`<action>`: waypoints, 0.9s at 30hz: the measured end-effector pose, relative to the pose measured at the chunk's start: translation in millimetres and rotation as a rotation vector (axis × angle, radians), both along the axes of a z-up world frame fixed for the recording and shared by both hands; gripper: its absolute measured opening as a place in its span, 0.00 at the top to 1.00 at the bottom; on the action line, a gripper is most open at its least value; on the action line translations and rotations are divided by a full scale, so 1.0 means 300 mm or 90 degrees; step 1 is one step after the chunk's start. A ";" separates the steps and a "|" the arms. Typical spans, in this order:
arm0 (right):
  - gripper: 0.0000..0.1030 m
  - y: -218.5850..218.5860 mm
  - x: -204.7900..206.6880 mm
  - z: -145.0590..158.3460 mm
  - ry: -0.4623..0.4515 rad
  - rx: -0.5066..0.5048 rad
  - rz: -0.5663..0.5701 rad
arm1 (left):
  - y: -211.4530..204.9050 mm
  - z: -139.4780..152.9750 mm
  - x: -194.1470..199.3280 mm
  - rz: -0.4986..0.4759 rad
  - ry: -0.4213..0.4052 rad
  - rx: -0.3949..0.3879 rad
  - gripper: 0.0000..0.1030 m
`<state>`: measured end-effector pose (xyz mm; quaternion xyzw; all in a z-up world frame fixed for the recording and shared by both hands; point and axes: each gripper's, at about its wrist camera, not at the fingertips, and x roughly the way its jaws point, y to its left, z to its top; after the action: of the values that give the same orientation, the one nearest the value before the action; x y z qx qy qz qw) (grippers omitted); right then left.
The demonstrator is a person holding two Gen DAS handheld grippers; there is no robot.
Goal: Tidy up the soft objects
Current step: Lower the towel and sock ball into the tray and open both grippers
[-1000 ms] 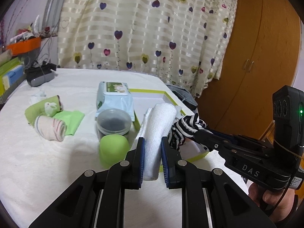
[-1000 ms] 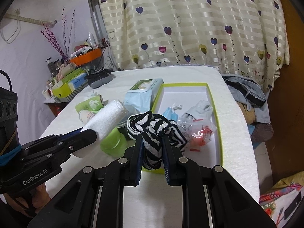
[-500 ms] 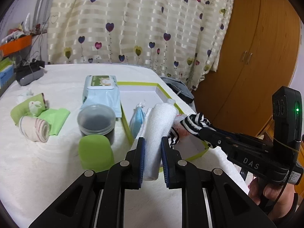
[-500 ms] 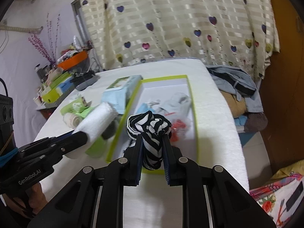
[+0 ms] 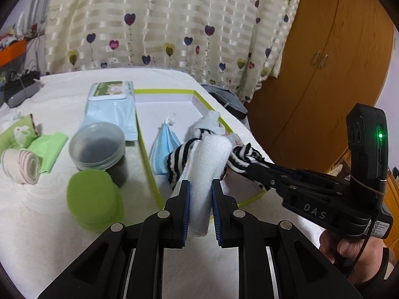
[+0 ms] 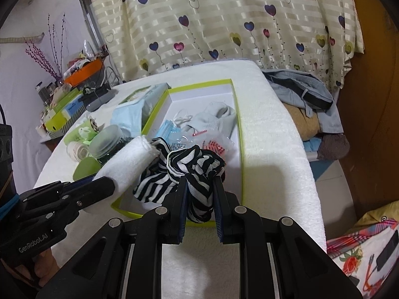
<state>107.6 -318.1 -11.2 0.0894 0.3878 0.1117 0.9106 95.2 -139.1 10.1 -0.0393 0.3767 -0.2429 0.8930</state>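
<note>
My left gripper (image 5: 200,186) is shut on a rolled white towel (image 5: 208,167), held over the near end of the green-rimmed white box (image 5: 164,91). My right gripper (image 6: 199,182) is shut on a black-and-white striped sock (image 6: 194,167), also over the box's near end (image 6: 239,134), touching the towel (image 6: 129,157). The sock hangs beside the towel in the left wrist view (image 5: 179,157). In the box lie a blue face mask (image 5: 163,144), a pale grey sock (image 6: 217,119) and a clear packet with red print (image 6: 212,144).
Left of the box on the white table are a wet-wipes pack (image 5: 112,107), a lidded plastic jar (image 5: 98,147), a green sponge (image 5: 91,196), a rolled striped cloth (image 5: 21,165) and green cloths (image 5: 47,144). Clothes are piled to the right (image 6: 304,99). A curtain hangs behind.
Both grippers moved right and forward over the box's near end with towel and sock. The sock now drapes lower, against the towel.
</note>
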 end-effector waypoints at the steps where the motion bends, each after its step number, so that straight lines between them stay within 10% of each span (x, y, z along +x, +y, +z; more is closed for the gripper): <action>1: 0.81 0.002 0.006 -0.005 0.002 -0.001 0.001 | -0.005 -0.006 0.006 -0.001 0.004 0.001 0.85; 27: 0.81 0.019 0.183 -0.050 0.018 -0.015 0.013 | -0.062 -0.051 0.171 0.018 0.023 0.011 0.85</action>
<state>162.4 -312.3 -26.2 0.0761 0.4028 0.1154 0.9048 146.6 -157.8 -5.3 -0.0411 0.3940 -0.2263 0.8899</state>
